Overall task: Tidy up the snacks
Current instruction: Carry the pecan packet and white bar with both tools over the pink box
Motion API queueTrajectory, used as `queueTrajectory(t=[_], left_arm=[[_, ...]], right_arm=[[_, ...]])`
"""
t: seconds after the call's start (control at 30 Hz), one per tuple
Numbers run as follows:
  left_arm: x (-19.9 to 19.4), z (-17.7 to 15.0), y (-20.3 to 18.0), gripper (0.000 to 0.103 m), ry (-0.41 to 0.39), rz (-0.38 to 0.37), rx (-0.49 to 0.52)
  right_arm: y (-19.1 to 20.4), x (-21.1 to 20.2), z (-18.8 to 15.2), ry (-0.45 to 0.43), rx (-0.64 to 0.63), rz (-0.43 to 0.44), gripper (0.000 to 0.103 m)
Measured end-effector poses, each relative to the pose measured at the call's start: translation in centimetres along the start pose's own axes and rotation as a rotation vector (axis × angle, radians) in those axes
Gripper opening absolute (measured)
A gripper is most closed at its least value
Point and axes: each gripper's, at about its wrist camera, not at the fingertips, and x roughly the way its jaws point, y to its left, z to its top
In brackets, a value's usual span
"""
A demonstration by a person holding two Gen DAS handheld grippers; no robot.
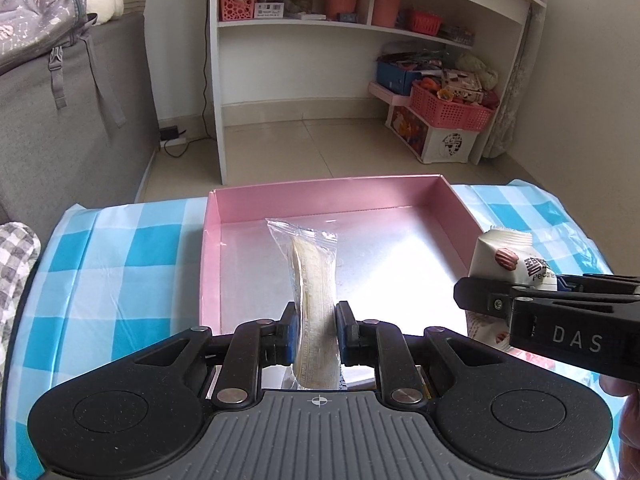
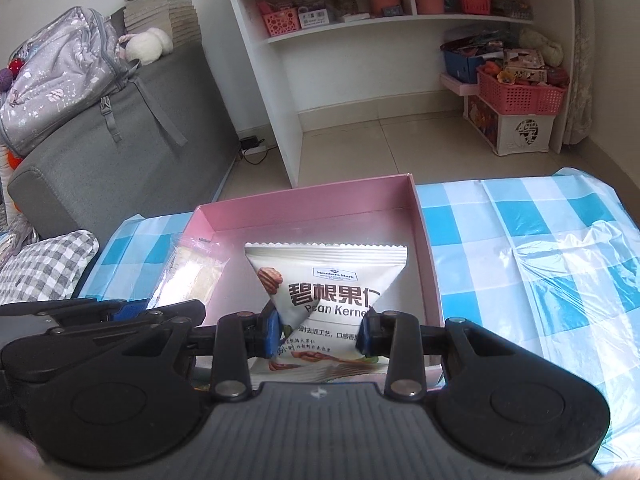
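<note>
- A table covered by a blue-and-white checked cloth (image 2: pixel 520 216) was seen, with a white shelf unit (image 1: pixel 224 80) far behind it.
- An open pink box (image 1: pixel 210 264) was set on the cloth, its far wall upright.
- The left gripper (image 1: pixel 316 332) was held at the box's near edge, its jaws closed on a clear-wrapped biscuit packet (image 1: pixel 312 276) standing on edge.
- The right gripper (image 2: pixel 320 332) was held just to the right, its jaws clamped on a white pecan kernel packet (image 2: pixel 324 280) over the box.

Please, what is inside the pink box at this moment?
The pink box shows only bare, shiny floor. Its middle and near edge are hidden behind the clear packet and the pecan packet.
</note>
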Motion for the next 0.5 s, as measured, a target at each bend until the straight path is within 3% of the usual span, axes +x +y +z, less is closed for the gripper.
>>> queueTrajectory(t=[0.37, 0.43, 0.5], left_arm=[[1.9, 0.0, 0.2, 0.021, -0.012, 0.042, 0.002], [1.6, -0.1, 0.2, 0.022, -0.038, 0.062, 0.007], [1.5, -0.1, 0.3, 0.031, -0.037, 0.076, 0.011]], right_arm=[[0.6, 1.0, 0.1, -0.022, 0.0, -0.045, 0.034], [0.7, 0.8, 0.2, -0.031, 0.006, -0.05, 0.037], [0.7, 0.6, 0.5, -0.032, 0.006, -0.052, 0.05]])
